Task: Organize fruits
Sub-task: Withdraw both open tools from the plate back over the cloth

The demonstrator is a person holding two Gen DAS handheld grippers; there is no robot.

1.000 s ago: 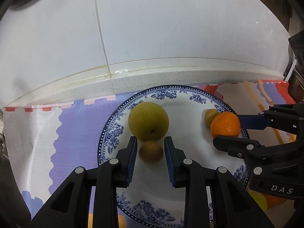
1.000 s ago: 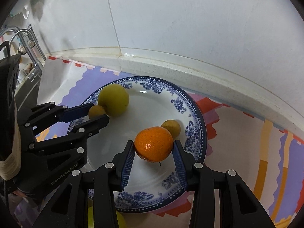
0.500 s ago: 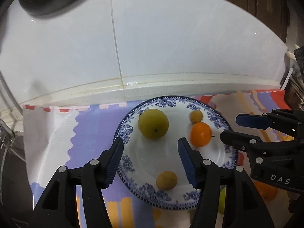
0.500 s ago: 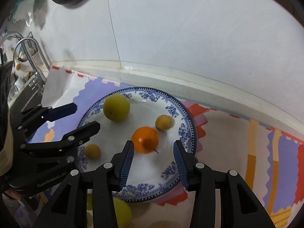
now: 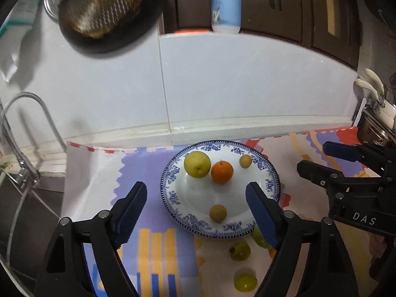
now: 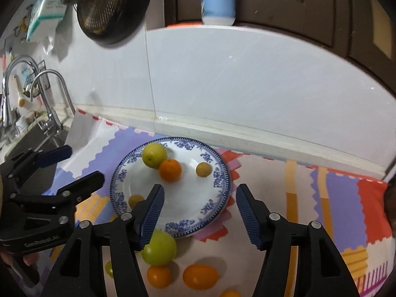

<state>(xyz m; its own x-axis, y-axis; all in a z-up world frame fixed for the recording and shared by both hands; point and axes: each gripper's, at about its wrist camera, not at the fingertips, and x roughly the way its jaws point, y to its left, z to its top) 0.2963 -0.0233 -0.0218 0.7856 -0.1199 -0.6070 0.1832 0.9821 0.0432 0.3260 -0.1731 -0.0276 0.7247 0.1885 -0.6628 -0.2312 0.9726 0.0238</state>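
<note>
A blue-and-white plate [image 5: 273, 175] [image 6: 222, 183] on a colourful mat holds a yellow-green pear [image 5: 197, 164] [image 6: 154, 154], an orange [image 5: 222, 172] [image 6: 169, 170] touching it, and two small brown fruits [image 5: 245, 160] [image 5: 218, 213] [image 6: 203, 169] [image 6: 135, 200]. My left gripper [image 5: 196, 211] is open and empty, raised above the plate's near side. My right gripper [image 6: 199, 212] is open and empty, raised over the plate's near right edge. Loose on the mat near the plate are a green fruit [image 6: 159, 247], two oranges [image 6: 159, 276] [image 6: 200, 276] and small green fruits [image 5: 239, 251] [image 5: 245, 282].
A white tiled wall stands behind the mat. A sink with taps [image 6: 49, 99] is at the left. A dark strainer [image 5: 109, 7] hangs on the wall. A blue-and-white bottle [image 5: 225, 2] stands on the ledge above.
Both grippers opened, let go of the small brown fruit and the orange on the plate, and pulled back and up. The orange now lies against the pear.
</note>
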